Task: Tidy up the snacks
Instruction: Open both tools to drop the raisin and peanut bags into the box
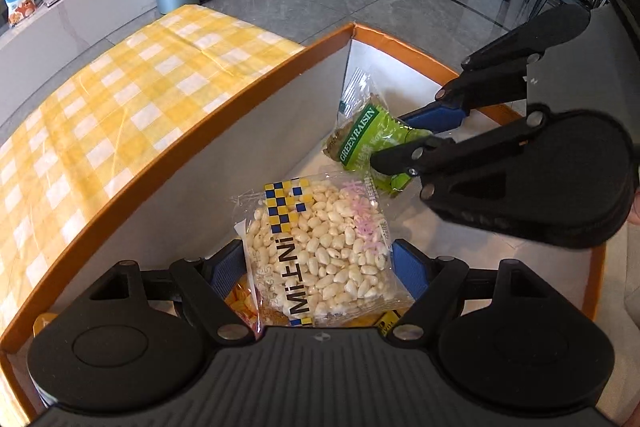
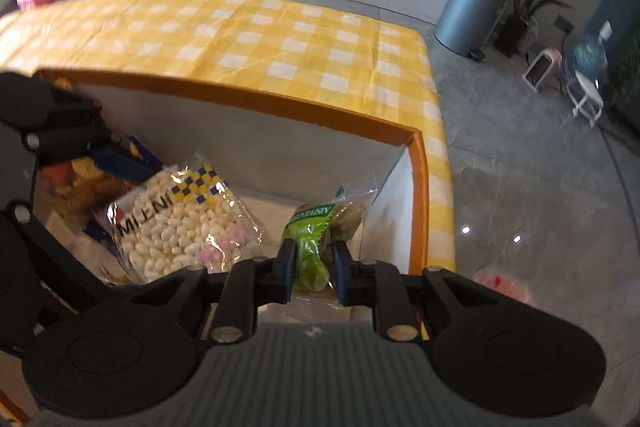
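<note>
Both grippers are down inside the orange-rimmed box [image 1: 224, 99], which sits on the yellow checked tablecloth [image 1: 120, 99]. The right gripper [image 2: 314, 259] is clamped on the green raisin pack [image 2: 320, 231], its fingers pinching the near end of the pack while the rest sticks out forward toward the box's far corner. From the left wrist view you can see that same pack [image 1: 368, 139] held up against the white inner wall, with the right gripper [image 1: 400, 143] coming in from the right side. The left gripper [image 1: 318, 267] has its fingers spread apart, one on each side of the puffed rice pack [image 1: 320, 251]; the blue pads sit right at the pack's edges, but I can't tell if they're actually pressing it. That rice pack [image 2: 180, 223] lies on top of some yellow and orange snacks [image 2: 84, 191] at the left end of the box, just beside the raisin pack.
</note>
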The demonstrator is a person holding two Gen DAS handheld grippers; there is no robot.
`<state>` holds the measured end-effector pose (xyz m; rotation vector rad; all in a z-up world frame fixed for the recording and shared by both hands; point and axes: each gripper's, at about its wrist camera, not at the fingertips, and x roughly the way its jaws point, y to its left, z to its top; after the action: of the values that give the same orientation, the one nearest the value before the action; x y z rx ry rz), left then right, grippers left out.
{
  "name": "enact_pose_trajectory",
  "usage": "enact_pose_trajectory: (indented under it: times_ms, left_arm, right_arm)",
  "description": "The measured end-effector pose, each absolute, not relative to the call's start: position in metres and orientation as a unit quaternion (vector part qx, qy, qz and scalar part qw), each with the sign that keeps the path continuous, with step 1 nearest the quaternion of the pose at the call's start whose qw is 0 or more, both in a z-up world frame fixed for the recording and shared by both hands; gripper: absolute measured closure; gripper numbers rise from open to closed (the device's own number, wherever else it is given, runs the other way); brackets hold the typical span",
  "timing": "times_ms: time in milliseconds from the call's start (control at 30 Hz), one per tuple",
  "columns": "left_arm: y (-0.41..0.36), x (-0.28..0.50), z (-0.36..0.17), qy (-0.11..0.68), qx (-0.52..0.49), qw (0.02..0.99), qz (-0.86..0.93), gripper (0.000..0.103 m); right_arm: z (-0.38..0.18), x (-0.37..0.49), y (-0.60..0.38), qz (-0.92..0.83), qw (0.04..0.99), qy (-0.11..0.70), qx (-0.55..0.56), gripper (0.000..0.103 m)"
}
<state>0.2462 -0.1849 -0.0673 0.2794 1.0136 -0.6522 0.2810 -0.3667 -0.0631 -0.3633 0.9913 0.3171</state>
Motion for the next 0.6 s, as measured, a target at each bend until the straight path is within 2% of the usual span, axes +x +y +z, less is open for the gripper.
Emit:
enact_pose_trajectory:
  times_ms: [300, 600]
  left_arm:
    - [-0.187, 0.242, -0.067, 0.463, 0.157, 0.818, -0.303, 0.008]
    - [-0.181, 0.238, -0.06, 0.455, 0.147, 0.824, -0.304, 0.006]
  right_arm:
    - [-0.072, 0.29, -0.352, 0.158, 0.83, 0.486, -0.223, 0.086]
    - [-0.081, 0.291, -0.346, 0.16, 0.823, 0.499, -0.22, 0.084]
